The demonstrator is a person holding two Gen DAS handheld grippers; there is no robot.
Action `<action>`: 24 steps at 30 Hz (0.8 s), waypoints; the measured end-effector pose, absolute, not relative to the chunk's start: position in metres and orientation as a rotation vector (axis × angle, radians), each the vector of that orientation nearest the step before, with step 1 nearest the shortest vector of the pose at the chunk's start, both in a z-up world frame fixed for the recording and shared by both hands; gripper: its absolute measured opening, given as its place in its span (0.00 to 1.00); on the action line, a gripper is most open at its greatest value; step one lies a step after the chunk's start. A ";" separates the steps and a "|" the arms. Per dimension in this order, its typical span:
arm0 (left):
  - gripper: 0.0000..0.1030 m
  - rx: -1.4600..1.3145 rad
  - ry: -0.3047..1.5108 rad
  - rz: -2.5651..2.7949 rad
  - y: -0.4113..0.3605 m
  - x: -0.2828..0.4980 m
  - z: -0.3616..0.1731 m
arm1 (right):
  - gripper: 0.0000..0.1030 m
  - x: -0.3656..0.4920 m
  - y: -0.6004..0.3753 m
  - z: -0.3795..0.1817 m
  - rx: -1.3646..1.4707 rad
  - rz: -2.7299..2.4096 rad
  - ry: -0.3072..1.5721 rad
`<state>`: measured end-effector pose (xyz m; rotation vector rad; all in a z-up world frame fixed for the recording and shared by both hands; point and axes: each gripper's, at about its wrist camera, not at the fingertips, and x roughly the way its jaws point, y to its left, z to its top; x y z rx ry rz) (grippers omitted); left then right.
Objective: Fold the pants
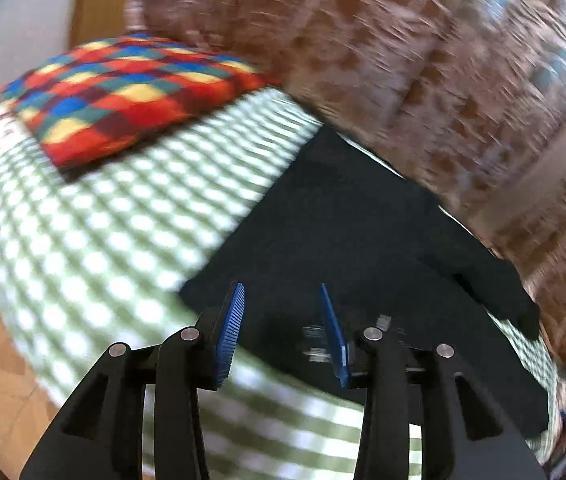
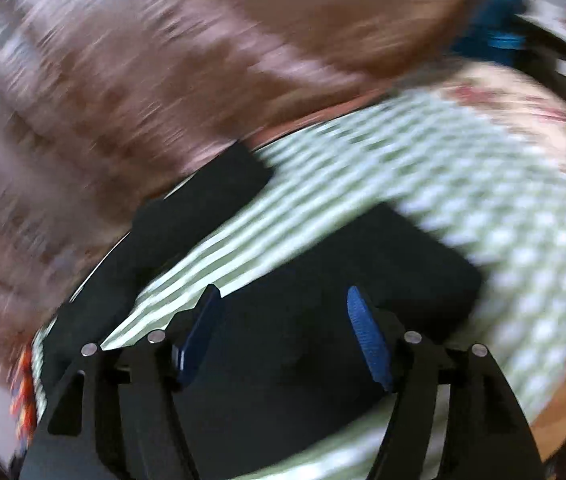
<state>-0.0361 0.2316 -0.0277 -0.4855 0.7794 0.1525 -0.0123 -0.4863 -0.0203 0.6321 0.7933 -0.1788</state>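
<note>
The colourful checked cushion lies at the far left of the green-and-white checked cover, well apart from the work. The black pants lie flat on that cover, running up against the brown patterned upholstery behind; whether the surface is a sofa seat or a bed cannot be settled through the motion blur. The left gripper hangs over the near edge of the pants, jaws wide and holding nothing. In the right wrist view one dark leg angles away from the main body of cloth, with a wedge of cover showing between them. The right gripper is poised over the cloth, jaws likewise wide and empty. Risks, in my judgement: a pinch may gather the cover along with the pants; a grasp on only the top layer would leave the fold crooked; the splayed leg, if not aligned first, would fold unevenly; and the far edge may catch against the upholstery.
</note>
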 end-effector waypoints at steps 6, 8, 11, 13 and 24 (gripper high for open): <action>0.36 -0.377 1.040 0.170 0.198 0.013 -0.078 | 0.64 0.041 -0.387 -0.076 0.531 0.066 1.053; 0.36 -0.375 1.007 0.155 0.200 0.016 -0.065 | 0.66 0.047 -0.373 -0.087 0.448 0.044 1.080; 0.36 -0.431 0.911 0.115 0.213 0.030 -0.030 | 0.66 0.042 -0.371 -0.075 0.464 0.110 1.013; 0.36 -0.457 0.889 0.114 0.224 0.053 -0.013 | 0.71 0.043 -0.372 -0.065 0.468 0.114 0.966; 0.66 -0.569 0.912 0.144 0.274 0.251 -0.004 | 0.75 0.078 -0.330 -0.056 0.446 0.184 0.964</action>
